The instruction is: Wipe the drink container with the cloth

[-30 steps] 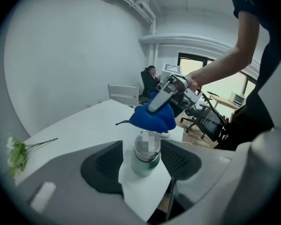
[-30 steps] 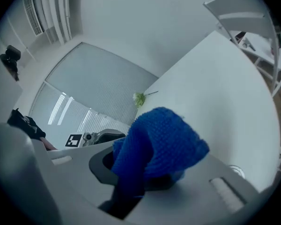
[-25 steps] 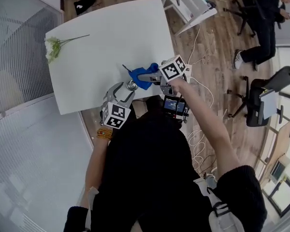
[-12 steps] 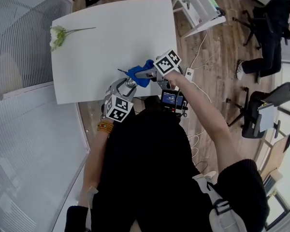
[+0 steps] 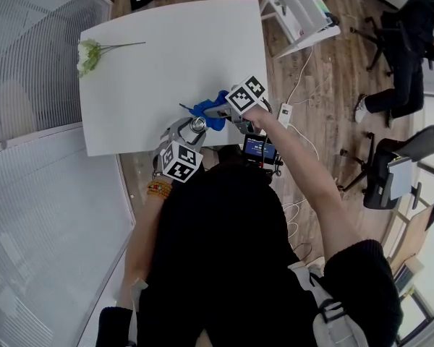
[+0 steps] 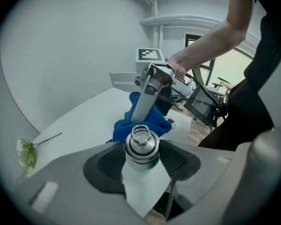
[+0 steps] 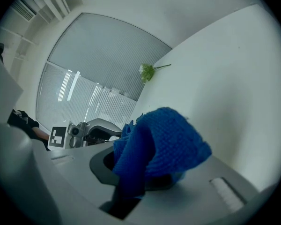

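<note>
Wipe step: left gripper [image 6: 143, 167] clamps the drink container [image 6: 141, 145], right gripper [image 7: 147, 182] clamps the cloth [image 7: 161, 144].
Container sits upright between the left jaws, pinched just under its metal cap, at the near edge of the white table [image 5: 166, 63]. The blue cloth is bunched in the right jaws just behind the cap; I can't tell if it touches. To wipe well I'd hold the left clamp rigid, press the cloth wad flat against the body and stroke downward, keeping the metal jaws off it. My left arm is tucked close; my right forearm reaches forward with its gripper tilted down over the cap.
</note>
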The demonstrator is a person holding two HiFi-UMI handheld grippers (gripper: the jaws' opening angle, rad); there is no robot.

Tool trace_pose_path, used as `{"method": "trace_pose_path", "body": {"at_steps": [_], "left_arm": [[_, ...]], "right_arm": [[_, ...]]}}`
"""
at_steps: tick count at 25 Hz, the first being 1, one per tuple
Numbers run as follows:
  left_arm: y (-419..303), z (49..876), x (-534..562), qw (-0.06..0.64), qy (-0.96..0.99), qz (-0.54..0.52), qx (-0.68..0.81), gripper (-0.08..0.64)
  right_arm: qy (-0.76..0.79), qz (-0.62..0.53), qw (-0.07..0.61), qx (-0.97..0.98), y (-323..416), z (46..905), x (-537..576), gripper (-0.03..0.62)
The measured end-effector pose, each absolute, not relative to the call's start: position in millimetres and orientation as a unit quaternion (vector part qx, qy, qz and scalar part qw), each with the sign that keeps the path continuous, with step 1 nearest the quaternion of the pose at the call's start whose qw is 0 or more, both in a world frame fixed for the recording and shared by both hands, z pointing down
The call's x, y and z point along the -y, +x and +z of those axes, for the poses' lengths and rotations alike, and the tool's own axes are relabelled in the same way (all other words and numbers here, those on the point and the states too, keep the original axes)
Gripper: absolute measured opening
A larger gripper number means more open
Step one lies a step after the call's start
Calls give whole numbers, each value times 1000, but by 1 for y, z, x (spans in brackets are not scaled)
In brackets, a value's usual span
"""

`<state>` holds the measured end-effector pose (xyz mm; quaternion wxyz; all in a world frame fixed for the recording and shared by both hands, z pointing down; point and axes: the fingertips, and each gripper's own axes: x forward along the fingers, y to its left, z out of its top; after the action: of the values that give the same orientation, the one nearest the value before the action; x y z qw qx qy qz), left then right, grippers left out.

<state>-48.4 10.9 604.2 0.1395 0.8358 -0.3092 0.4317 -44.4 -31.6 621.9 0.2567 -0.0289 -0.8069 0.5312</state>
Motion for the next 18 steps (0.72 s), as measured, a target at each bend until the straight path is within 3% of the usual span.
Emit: {"method": "trace_pose_path", "body": {"at_steps": [18], "left_arm": [[-46, 605, -11, 144, 835, 441, 296, 238]], "right_arm": [[-27, 541, 272, 796, -44, 626, 32, 85]]}}
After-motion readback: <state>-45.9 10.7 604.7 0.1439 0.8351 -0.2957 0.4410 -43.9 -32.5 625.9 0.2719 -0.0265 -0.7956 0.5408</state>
